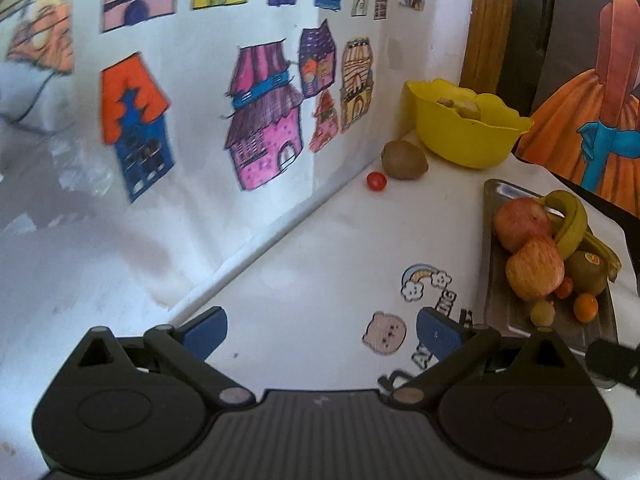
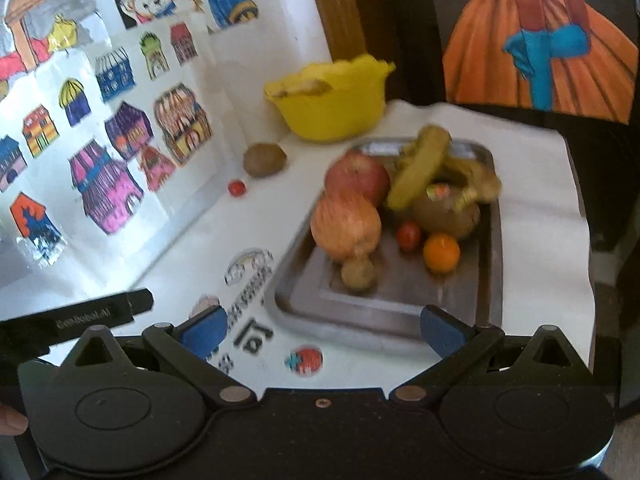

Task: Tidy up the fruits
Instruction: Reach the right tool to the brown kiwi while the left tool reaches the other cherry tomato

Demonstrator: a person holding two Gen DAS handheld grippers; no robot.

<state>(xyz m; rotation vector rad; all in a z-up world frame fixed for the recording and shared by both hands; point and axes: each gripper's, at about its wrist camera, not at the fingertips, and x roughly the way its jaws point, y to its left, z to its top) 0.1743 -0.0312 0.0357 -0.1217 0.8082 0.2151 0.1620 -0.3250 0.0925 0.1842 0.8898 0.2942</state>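
- Left gripper [image 1: 320,334]: blue-padded fingers spread wide, nothing held; white tabletop [image 1: 304,264] is seen between them
- Right gripper [image 2: 324,330]: fingers likewise spread wide, empty; near rim of the metal tray [image 2: 490,240] lies just ahead of the gap, centre of right wrist view
- Tray is rectangular, dull grey metal with raised rim; in the left wrist view it sits at right edge, right of the right finger
- On tray: two round red-orange apples [image 2: 346,226] touching each other, curved yellow-brown bananas [image 2: 420,168] draped over a fuzzy brown kiwi [image 2: 446,214] with a sticker, small smooth orange [image 2: 441,253], cherry tomato [image 2: 408,235], small yellowish round fruit [image 2: 359,274]
- Loose on table, upper centre beside the wall: second kiwi [image 1: 404,160] with a red cherry tomato [image 1: 376,181] just beside it
- Yellow plastic bowl [image 1: 468,136] with scalloped rim sits behind the kiwi, upper right; contents blurred, cannot be identified
- Wall is covered in coloured paper house drawings [image 1: 260,120]; stickers [image 1: 386,334] are stuck flat on tabletop
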